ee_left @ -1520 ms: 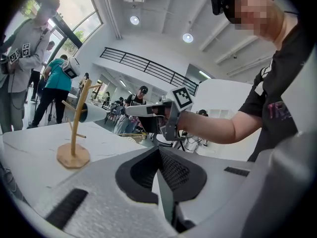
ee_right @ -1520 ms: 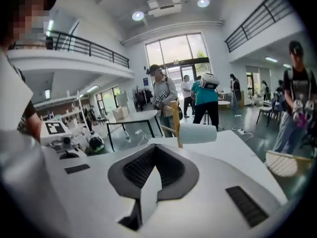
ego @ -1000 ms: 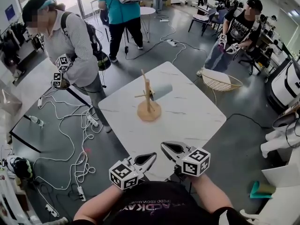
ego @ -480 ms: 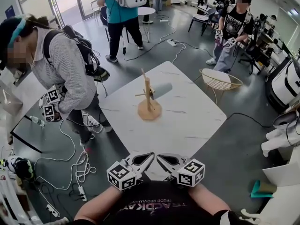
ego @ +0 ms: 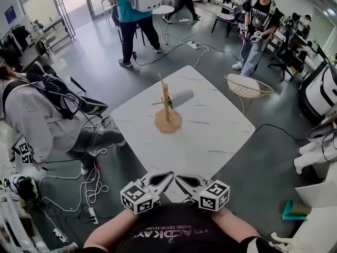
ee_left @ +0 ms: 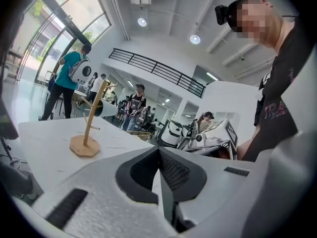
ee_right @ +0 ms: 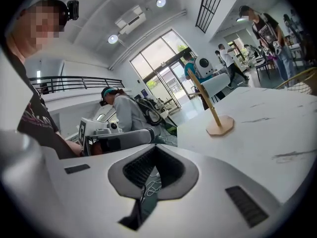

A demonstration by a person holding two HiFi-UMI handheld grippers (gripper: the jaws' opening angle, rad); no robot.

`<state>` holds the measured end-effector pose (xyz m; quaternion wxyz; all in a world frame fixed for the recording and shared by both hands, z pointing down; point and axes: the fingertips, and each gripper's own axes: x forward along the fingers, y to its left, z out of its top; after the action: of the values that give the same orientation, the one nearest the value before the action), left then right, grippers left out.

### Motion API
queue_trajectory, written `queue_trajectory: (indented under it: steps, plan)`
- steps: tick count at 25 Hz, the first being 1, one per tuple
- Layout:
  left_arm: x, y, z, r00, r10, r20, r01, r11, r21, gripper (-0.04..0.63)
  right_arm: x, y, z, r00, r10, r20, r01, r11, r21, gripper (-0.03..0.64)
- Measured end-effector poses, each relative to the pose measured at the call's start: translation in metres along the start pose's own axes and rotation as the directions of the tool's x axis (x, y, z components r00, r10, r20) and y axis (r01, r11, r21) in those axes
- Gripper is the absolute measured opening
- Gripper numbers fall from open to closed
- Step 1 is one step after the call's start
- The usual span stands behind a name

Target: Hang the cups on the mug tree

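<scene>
A wooden mug tree [ego: 167,109] stands upright on the far half of the white marble table [ego: 216,136], and a pale grey cup [ego: 181,98] hangs on its right side. The tree [ee_left: 90,119] and cup [ee_left: 102,108] also show far off in the left gripper view. In the right gripper view the tree [ee_right: 209,103] and cup [ee_right: 216,87] are just as distant. My left gripper [ego: 169,175] and right gripper [ego: 179,178] hover side by side at the table's near edge. Both are shut and hold nothing, with their tips nearly touching.
A person with a backpack [ego: 39,123] crouches on the floor left of the table, beside loose cables [ego: 89,186]. A round wire basket chair [ego: 247,90] stands off the table's far right corner. Other people stand further back in the room.
My right gripper has drawn left and toward me, ending beside the left one. The person at the left has bent down and shifted left. The left gripper, tree and cup stay put.
</scene>
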<state>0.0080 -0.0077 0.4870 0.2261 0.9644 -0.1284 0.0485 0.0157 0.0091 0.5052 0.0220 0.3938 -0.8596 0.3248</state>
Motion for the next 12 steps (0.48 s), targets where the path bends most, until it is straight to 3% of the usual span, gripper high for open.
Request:
queue_trajectory:
  steps: [12]
  plan:
    - [0.0062, 0.0054, -0.0003, 1.000, -0.001, -0.006, 0.001, 1.000, -0.008, -0.006, 0.0017, -0.0080, 0.0025, 1.000, -0.008, -0.003, 0.009, 1.000, 0.004, 0.011]
